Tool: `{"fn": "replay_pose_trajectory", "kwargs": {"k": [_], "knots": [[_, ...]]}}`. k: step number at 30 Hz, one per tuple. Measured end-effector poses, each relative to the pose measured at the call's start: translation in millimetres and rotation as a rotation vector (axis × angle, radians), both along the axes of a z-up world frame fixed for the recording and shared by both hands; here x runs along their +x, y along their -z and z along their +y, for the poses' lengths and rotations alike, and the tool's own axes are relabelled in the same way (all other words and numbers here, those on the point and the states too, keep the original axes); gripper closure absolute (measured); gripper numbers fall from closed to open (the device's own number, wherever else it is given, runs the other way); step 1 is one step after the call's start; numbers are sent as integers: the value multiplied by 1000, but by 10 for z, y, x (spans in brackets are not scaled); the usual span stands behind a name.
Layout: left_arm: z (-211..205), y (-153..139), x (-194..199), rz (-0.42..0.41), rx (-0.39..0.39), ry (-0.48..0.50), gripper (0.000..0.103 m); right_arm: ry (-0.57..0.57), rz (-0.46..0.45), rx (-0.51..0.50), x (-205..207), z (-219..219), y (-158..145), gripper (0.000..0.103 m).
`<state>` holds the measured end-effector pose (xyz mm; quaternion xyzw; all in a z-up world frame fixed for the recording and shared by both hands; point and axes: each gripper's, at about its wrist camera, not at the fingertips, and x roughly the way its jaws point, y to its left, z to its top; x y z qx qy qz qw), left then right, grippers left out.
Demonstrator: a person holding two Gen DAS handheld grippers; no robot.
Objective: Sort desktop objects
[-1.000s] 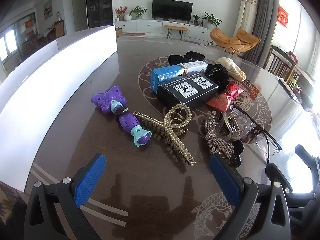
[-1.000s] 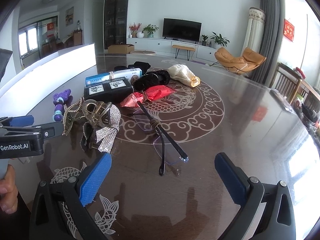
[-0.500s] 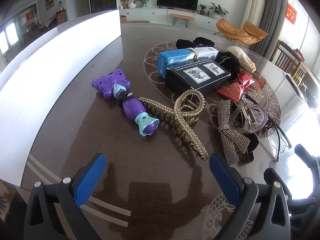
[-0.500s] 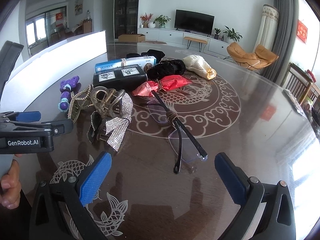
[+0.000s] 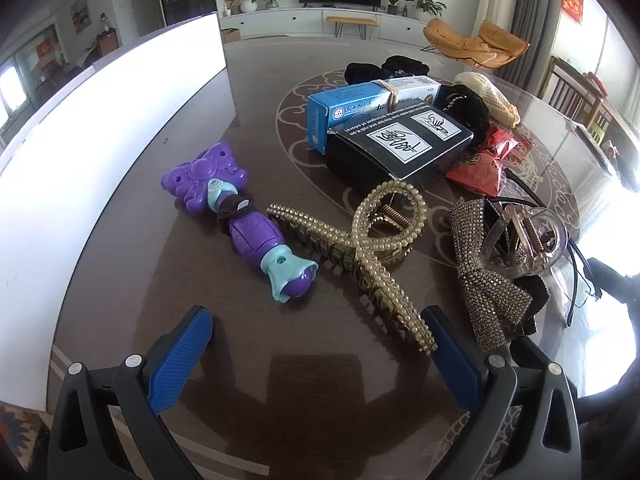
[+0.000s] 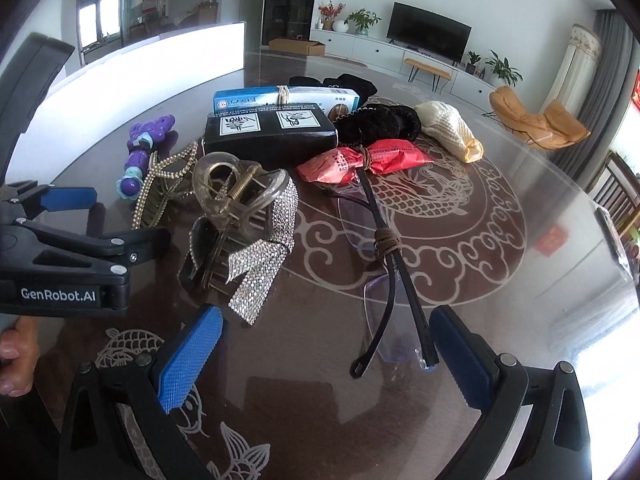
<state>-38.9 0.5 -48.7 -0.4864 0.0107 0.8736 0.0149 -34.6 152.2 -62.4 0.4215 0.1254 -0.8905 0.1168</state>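
Observation:
My left gripper (image 5: 320, 340) is open and empty, low over the dark table. Just ahead of it lie a purple toy (image 5: 236, 216) and a gold beaded hair claw (image 5: 372, 248), whose tip reaches my right finger. A rhinestone bow clip (image 5: 480, 276) with a clear claw clip (image 5: 524, 236) lies to the right. My right gripper (image 6: 324, 344) is open and empty too. Folded glasses (image 6: 392, 280) bound with a band lie between its fingers. The rhinestone bow clip (image 6: 260, 248) and clear claw clip (image 6: 232, 188) sit ahead left, the left gripper (image 6: 68, 240) beside them.
Behind the clips are a black box (image 5: 400, 144), a blue box (image 5: 360, 108), a red packet (image 6: 364, 160), black cloth items (image 6: 376, 120) and a cream knit pouch (image 6: 448, 128). A long white bin wall (image 5: 88, 132) runs along the table's left. A hand (image 6: 14, 356) holds the left gripper.
Both grippers have moved forward and lower toward the pile. The hair claw now reaches the left fingers, and the glasses' temples now lie between the right fingers. Nothing was taken hold of.

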Motion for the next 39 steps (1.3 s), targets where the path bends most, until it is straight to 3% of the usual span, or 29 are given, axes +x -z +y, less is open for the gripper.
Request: {"fn": "replay_pose_trajectory", "kwargs": {"k": [2, 6, 12, 39], "knots": [[-17, 2, -102, 20, 2, 49, 0, 17, -15, 0, -144, 22, 19, 0], [-32, 9, -378, 56, 11, 111, 0, 52, -81, -107, -465, 177, 65, 0], [6, -6, -829, 61, 9, 52, 0, 87, -79, -101, -752, 240, 72, 0], [9, -6, -853, 63, 9, 50, 0, 88, -77, -101, -762, 234, 74, 0]]}}
